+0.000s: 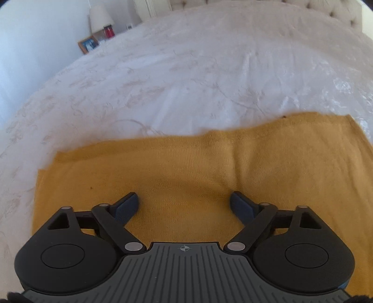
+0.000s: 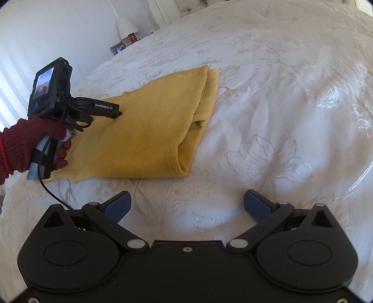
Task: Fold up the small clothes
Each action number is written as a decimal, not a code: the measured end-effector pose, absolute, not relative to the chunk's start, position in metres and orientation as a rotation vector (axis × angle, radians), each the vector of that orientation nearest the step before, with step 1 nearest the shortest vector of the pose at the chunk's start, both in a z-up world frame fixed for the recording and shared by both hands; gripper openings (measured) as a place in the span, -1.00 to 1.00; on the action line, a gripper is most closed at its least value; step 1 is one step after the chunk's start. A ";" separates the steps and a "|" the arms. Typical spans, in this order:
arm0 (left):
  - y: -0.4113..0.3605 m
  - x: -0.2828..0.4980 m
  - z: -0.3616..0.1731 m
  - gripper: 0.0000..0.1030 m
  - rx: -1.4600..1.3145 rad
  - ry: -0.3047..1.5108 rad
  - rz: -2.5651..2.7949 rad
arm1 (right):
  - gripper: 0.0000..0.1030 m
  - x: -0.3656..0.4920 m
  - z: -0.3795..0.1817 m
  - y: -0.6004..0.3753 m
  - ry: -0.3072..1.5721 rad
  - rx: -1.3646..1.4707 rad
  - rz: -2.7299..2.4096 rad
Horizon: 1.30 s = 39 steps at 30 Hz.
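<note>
A mustard-yellow knit garment [image 1: 186,163] lies folded flat on the white bedspread [image 1: 174,81]. My left gripper [image 1: 185,202] is open and empty, its blue pads spread wide just above the garment. In the right wrist view the garment [image 2: 151,123] shows stacked layers along its right edge. The left gripper [image 2: 117,113] is held by a red-gloved hand [image 2: 25,146] over the garment's left part. My right gripper [image 2: 187,205] is open and empty above bare bedspread [image 2: 268,128], just in front of the garment's near edge.
A tufted headboard [image 1: 256,4] stands at the far end of the bed. A nightstand at far left holds a white lamp [image 2: 127,25], a red jar [image 1: 109,31] and a framed photo [image 1: 88,44]. A black cable [image 2: 50,186] hangs from the left gripper.
</note>
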<state>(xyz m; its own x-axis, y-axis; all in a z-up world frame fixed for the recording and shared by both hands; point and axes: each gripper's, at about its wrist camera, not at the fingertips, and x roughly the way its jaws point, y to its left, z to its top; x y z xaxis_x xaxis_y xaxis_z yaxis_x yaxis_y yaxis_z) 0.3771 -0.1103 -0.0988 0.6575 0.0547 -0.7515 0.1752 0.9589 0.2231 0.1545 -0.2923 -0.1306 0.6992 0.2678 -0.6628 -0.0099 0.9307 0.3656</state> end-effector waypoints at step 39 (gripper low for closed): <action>0.094 0.295 -0.077 0.74 -0.149 0.765 -0.096 | -0.03 0.216 -0.128 -0.243 0.622 0.377 0.296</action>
